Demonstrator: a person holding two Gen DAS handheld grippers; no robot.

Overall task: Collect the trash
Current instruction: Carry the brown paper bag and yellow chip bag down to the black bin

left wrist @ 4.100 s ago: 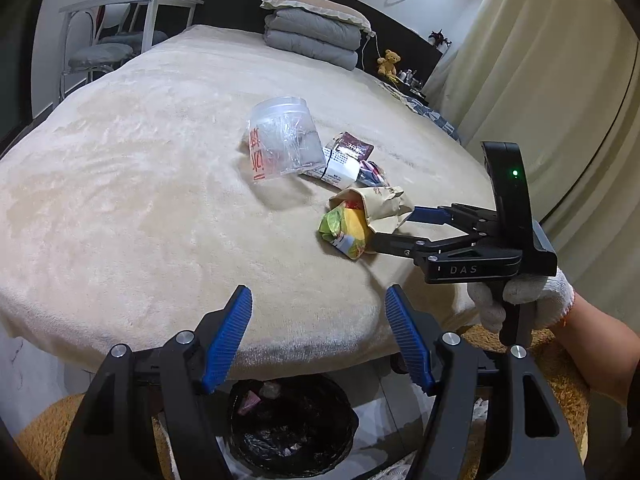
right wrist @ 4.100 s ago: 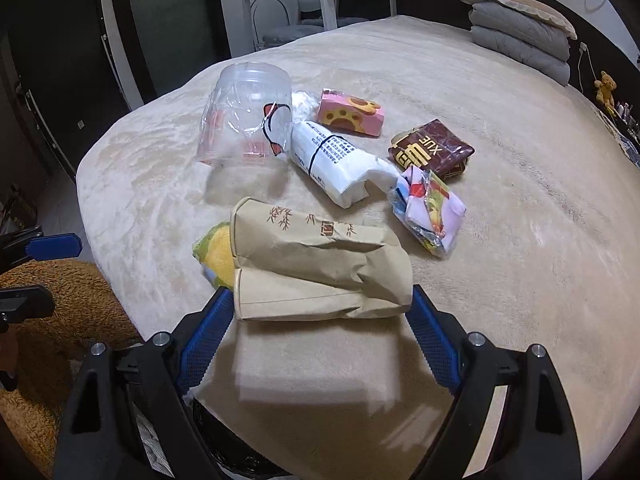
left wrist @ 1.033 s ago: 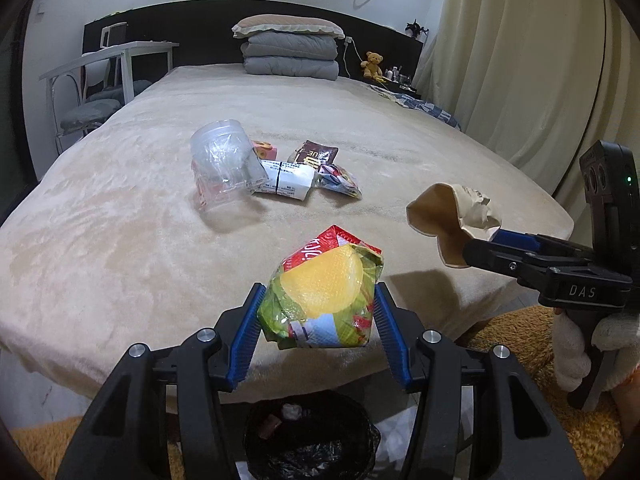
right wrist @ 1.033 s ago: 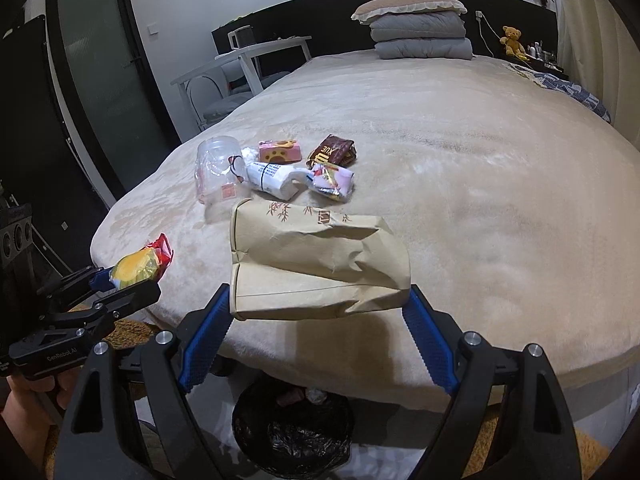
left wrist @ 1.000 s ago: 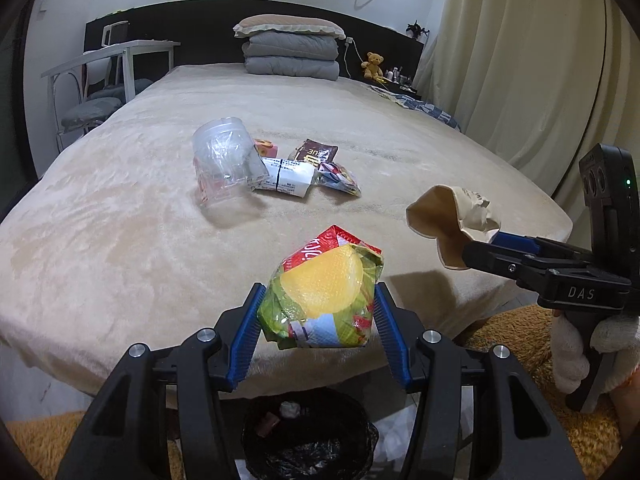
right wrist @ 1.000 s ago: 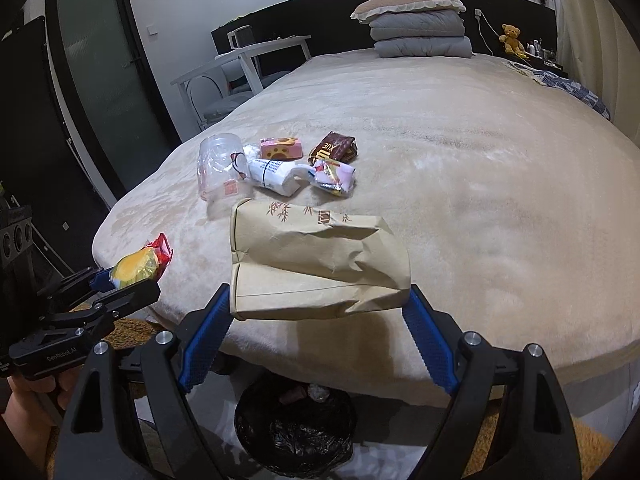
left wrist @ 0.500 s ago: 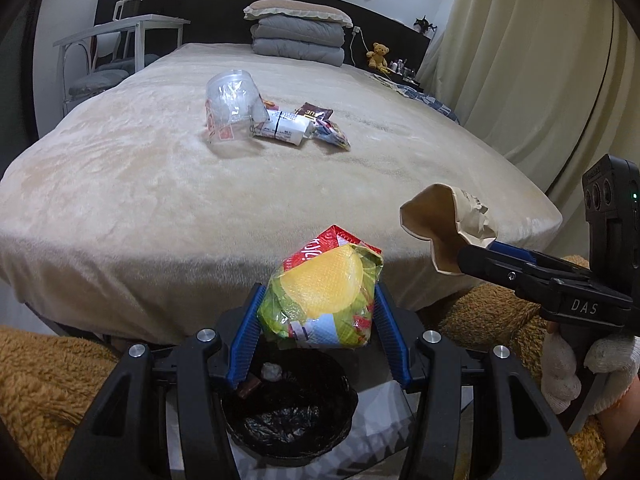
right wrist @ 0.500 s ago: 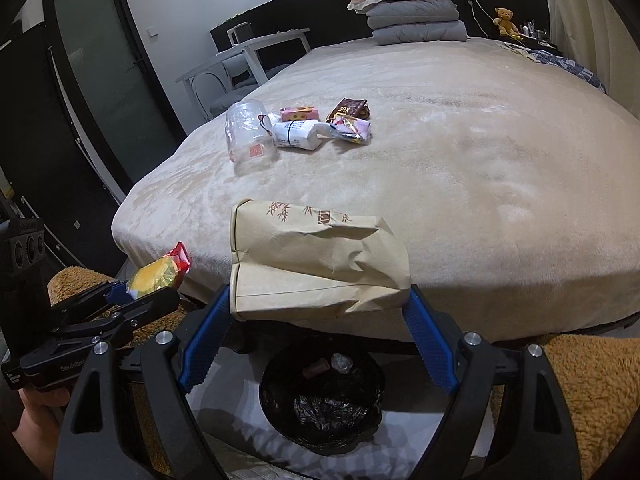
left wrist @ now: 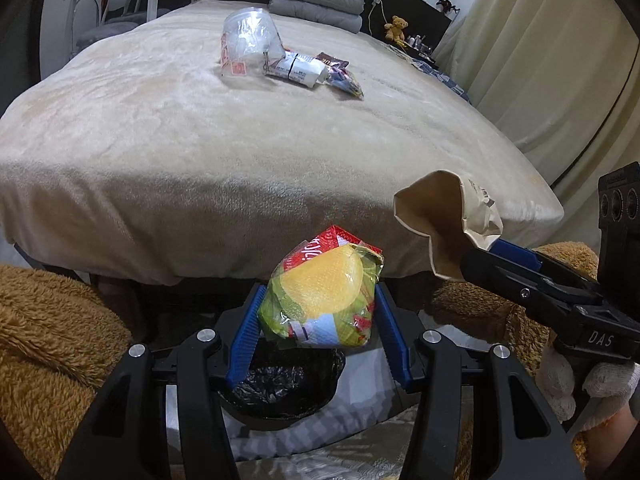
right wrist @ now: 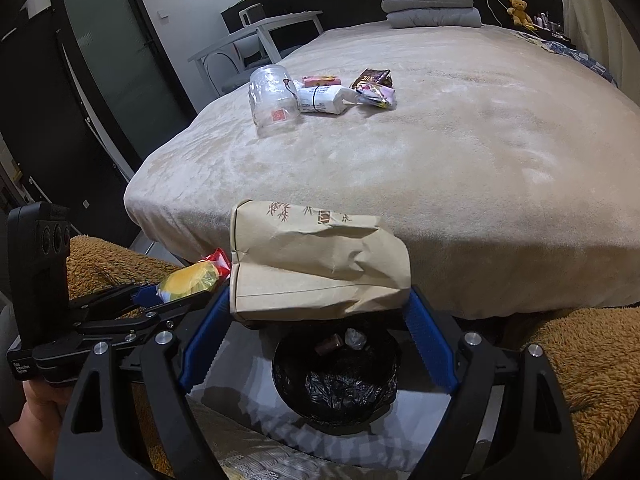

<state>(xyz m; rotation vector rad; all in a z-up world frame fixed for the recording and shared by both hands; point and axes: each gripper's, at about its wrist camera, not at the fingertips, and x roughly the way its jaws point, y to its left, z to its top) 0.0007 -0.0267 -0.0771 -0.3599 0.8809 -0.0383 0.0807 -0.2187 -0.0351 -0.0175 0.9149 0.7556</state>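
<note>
My left gripper [left wrist: 318, 330] is shut on a yellow-green snack bag [left wrist: 322, 300] and holds it over the black-lined trash bin [left wrist: 280, 384] on the floor at the bed's foot. My right gripper [right wrist: 318, 344] is shut on a crumpled brown paper bag [right wrist: 316, 264] just above the same bin [right wrist: 336, 380]. The paper bag also shows in the left wrist view [left wrist: 444, 220]; the snack bag shows in the right wrist view [right wrist: 192, 278]. A clear plastic jar [right wrist: 274, 98], a white packet [right wrist: 326, 100] and small wrappers [right wrist: 376, 90] lie on the bed.
The beige bed [right wrist: 460, 140] fills the background with grey pillows [right wrist: 428, 0] at its head. Brown fluffy rugs [left wrist: 44, 340] lie on both sides of the bin. A white desk and chair [right wrist: 256, 36] stand at the left; curtains [left wrist: 540, 60] hang on the right.
Both grippers have moved back from the bed and down, carrying the snack bag and the paper bag over the trash bin. The bed items stayed in place.
</note>
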